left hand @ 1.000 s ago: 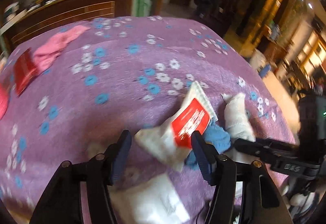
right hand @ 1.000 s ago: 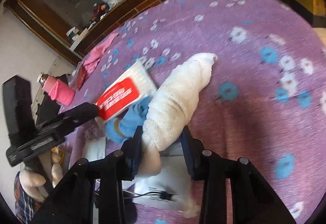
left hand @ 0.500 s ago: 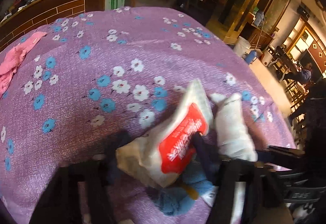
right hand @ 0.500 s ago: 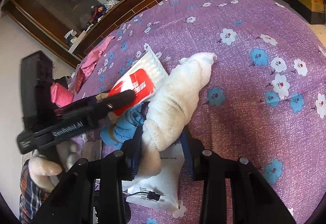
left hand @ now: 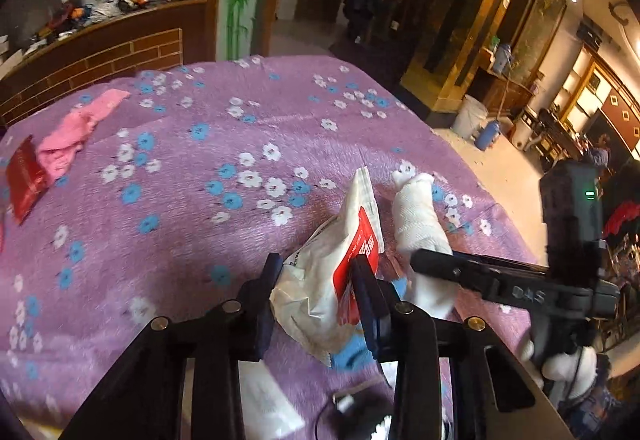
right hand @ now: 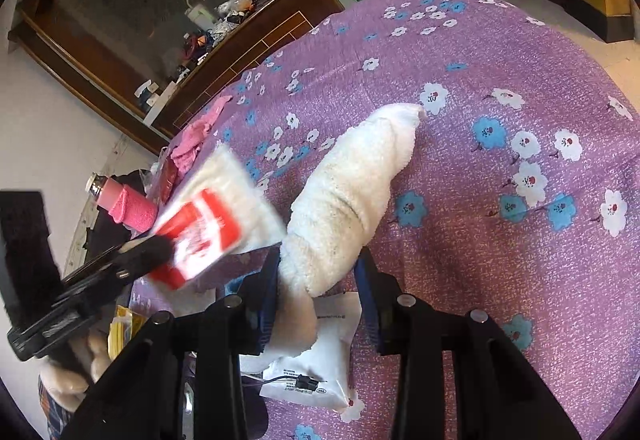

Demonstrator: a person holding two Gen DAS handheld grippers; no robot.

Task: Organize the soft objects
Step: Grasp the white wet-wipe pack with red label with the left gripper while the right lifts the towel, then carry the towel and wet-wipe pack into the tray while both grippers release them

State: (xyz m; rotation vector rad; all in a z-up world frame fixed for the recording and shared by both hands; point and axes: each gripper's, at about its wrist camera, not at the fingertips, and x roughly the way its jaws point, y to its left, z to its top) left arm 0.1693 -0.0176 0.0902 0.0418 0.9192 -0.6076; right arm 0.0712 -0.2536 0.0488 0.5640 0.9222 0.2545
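My left gripper (left hand: 316, 284) is shut on a white packet with a red label (left hand: 332, 280) and holds it above the purple flowered cloth (left hand: 180, 207). The packet also shows at the left of the right wrist view (right hand: 212, 224). My right gripper (right hand: 318, 276) is shut on a rolled white towel (right hand: 352, 199), which points away over the cloth. The towel also shows in the left wrist view (left hand: 420, 215). A blue cloth (left hand: 348, 354) lies under the packet, mostly hidden.
A pink cloth (left hand: 76, 131) and a red packet (left hand: 24, 175) lie at the far left of the table. A white bag with a cable (right hand: 316, 372) lies under my right gripper. A pink-wrapped bottle (right hand: 120, 199) stands at the left. The table's edge drops off at the right.
My left gripper has closed on the white packet and lifted it off the blue cloth. My right gripper still holds the towel, raised slightly.
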